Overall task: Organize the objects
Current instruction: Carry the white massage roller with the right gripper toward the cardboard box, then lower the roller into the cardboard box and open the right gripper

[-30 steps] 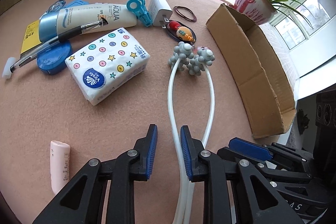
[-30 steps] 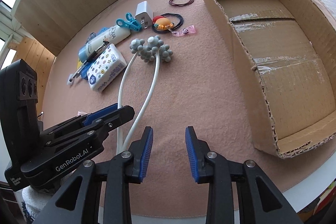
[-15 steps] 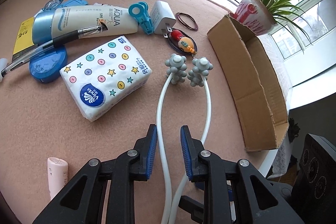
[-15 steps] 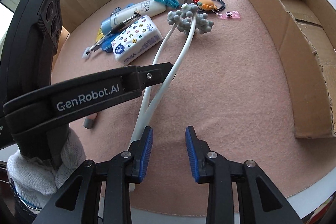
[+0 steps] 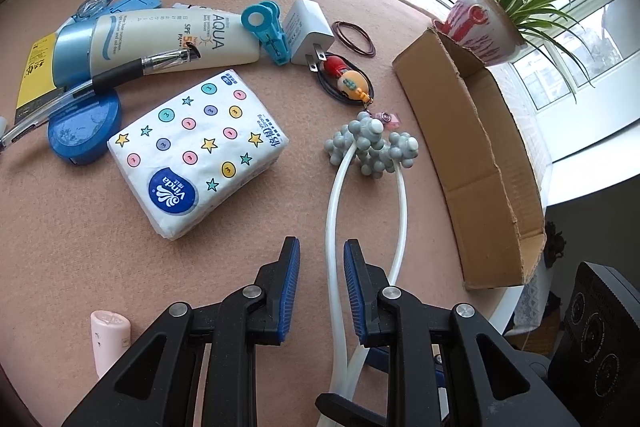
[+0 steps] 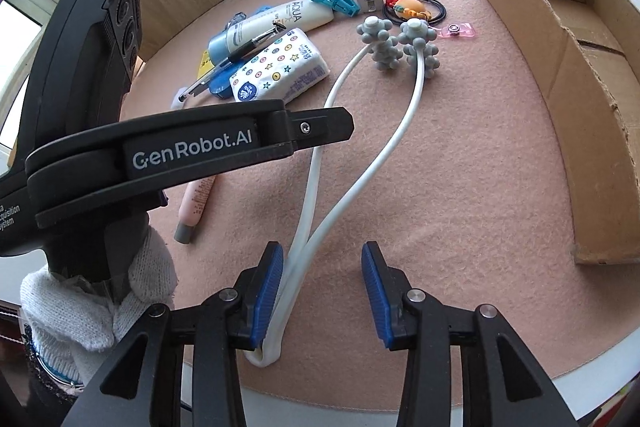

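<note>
right wrist view shows the right gripper (image 6: 322, 291) wide around the joined end of the white massager (image 6: 402, 125) lying on the bench (image 6: 480, 187), the left gripper (image 5: 318, 281) half open over one arm, so an off-centre closing may let the springy arms slip out.

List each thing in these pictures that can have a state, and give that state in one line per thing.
Left tongs: open, straddling one massager arm.
Right tongs: open, massager loop by the left pad.
Neck massager: flat on the mat.
Cardboard box: open, what shows is empty.
Tissue pack: sealed.
Pen: uncapped.
</note>
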